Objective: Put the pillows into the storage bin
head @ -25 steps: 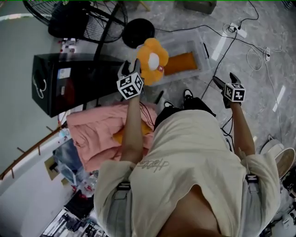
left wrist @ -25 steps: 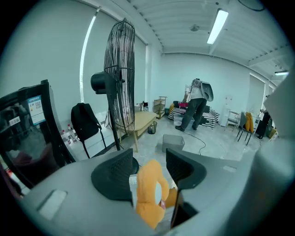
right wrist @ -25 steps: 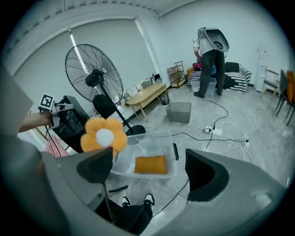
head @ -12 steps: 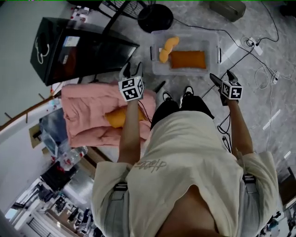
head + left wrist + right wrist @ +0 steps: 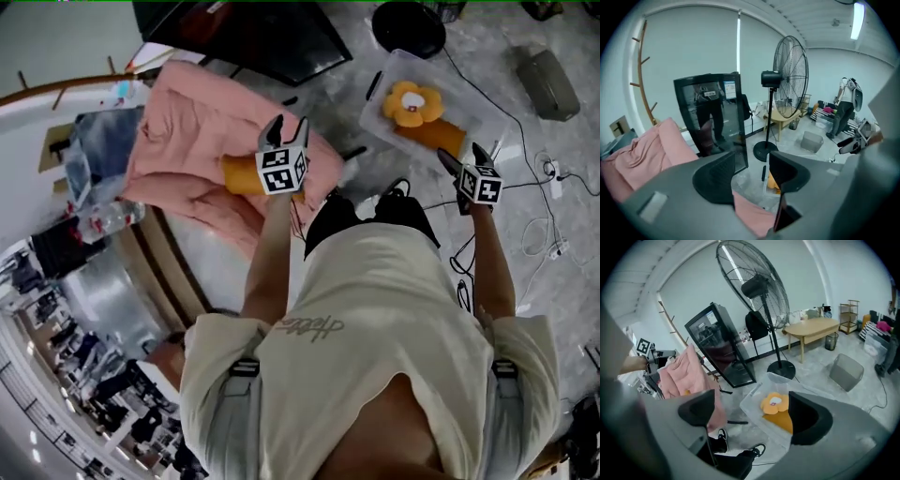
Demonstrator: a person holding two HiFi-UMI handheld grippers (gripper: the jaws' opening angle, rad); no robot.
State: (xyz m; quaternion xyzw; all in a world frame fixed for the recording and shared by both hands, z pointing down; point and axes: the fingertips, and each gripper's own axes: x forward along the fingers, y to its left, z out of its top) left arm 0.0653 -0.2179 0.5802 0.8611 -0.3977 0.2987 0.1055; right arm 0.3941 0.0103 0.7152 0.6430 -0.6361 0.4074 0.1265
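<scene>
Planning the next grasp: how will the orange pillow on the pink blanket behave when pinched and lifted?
Likely soft: the orange pillow looks plump and rounded, so jaws would probably sink in and its ends droop. Probably light for its bulk, looking like stuffed fabric. It lies on the rumpled pink blanket, so a low pinch might snag that cloth.

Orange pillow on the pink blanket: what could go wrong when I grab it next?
The orange pillow lies in folds of the pink blanket, so the open left gripper may pinch cloth too and drag it along. Cables trail on the floor beside the storage bin, near your feet: a snag risk while carrying.
</scene>
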